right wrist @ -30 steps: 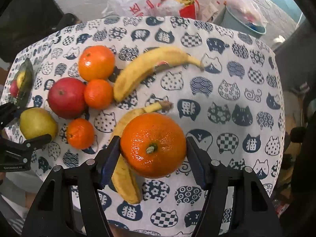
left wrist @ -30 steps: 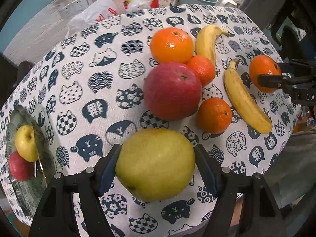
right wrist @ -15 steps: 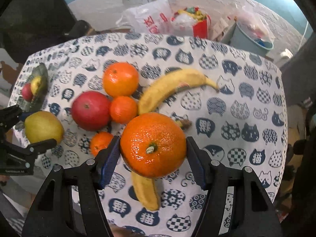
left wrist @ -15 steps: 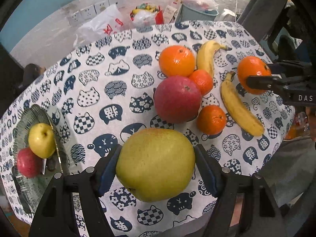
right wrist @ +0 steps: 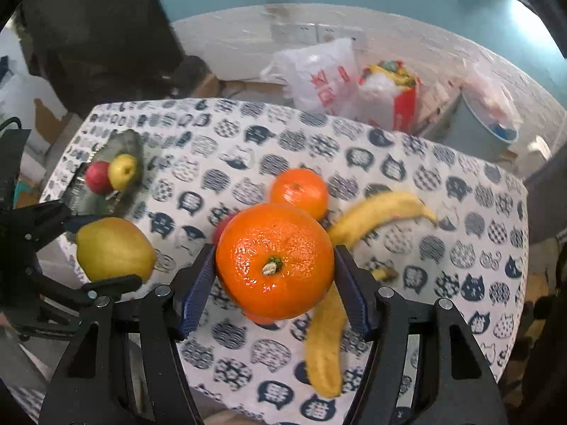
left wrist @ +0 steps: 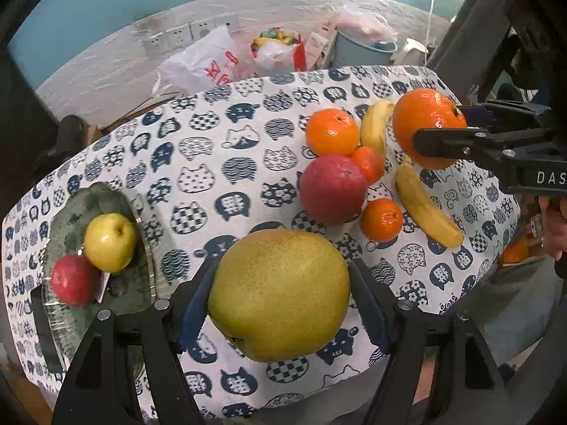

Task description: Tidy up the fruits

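My left gripper [left wrist: 280,304] is shut on a big yellow-green pear [left wrist: 280,294], held above the near table edge. My right gripper [right wrist: 274,276] is shut on a large orange [right wrist: 274,260], lifted over the fruit pile; the same orange [left wrist: 427,125] shows at the right in the left wrist view. On the cat-print cloth [left wrist: 212,177] lie a red apple [left wrist: 333,193], an orange [left wrist: 331,131], two small mandarins [left wrist: 381,219] and two bananas [left wrist: 425,209]. A glass plate [left wrist: 67,212] at the left holds a yellow apple [left wrist: 110,242] and a small red apple [left wrist: 72,279].
Behind the table stand plastic bags [left wrist: 209,67], a grey bucket [left wrist: 361,49] and wall sockets [left wrist: 191,32]. A dark chair frame [left wrist: 489,24] rises at the right. A person's hand [left wrist: 553,219] shows at the right edge. The table drops off close below both grippers.
Both grippers have risen with their fruit, so the table looks smaller and farther. The right gripper has carried the orange leftward over the pile. The plate has come fully into view.
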`<state>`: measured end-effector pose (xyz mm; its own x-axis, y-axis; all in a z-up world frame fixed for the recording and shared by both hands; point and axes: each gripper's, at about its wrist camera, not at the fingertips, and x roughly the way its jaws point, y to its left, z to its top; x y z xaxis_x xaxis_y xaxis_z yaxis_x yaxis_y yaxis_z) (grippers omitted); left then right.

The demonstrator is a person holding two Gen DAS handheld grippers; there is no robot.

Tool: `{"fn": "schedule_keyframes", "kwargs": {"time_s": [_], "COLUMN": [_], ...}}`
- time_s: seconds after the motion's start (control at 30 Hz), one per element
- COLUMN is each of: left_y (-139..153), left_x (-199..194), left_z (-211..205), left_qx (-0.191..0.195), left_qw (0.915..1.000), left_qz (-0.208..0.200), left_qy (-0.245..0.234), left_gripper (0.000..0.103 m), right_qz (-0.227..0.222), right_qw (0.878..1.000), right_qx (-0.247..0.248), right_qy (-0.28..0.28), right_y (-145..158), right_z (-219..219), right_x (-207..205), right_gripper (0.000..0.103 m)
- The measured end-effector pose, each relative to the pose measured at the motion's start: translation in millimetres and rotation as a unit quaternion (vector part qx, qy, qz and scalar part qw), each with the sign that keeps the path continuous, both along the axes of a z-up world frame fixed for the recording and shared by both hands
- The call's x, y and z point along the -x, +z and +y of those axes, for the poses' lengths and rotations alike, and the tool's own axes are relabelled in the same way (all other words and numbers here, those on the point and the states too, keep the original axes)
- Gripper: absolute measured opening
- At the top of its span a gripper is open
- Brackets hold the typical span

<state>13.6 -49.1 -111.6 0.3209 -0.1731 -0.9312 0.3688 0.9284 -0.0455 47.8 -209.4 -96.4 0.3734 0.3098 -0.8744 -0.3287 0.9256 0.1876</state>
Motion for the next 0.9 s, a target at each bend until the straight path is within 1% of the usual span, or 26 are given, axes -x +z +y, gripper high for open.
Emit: {"fn": "schedule_keyframes", "kwargs": {"time_s": [0.47,0.6,0.77,0.9], "left_y": [20.8,24.1,26.3,25.5], "left_x": [6.7,9.8,13.8,15.9], "left_z": [59.8,75.9,94.6,113.7], "left_qx": [0.015,0.022,0.018,0.024], "left_qw": [0.9979,0.9968,0.9955,0.9938], "left_qz": [-0.030,-0.033,-0.043,-0.042], "left_qy": [0.055,0.070,0.083,0.100], "left_gripper": [0.076,0.076,0.075,0.075], "right_qz": [-0.019,-0.021,-0.022,-0.021], "right_qw": [0.998,0.997,0.996,0.994], "right_qx": [-0.016,-0.018,-0.022,-0.024], "right_qy": [0.050,0.066,0.087,0.102], "right_y": [20.0,23.8,28.0,29.2], "right_z": [64.7,86.5,116.6,139.3], "right_x": [-7.7,-10.5,-12.2,-12.8], "right_gripper": [0.065,0.065,0.065,0.065]}}
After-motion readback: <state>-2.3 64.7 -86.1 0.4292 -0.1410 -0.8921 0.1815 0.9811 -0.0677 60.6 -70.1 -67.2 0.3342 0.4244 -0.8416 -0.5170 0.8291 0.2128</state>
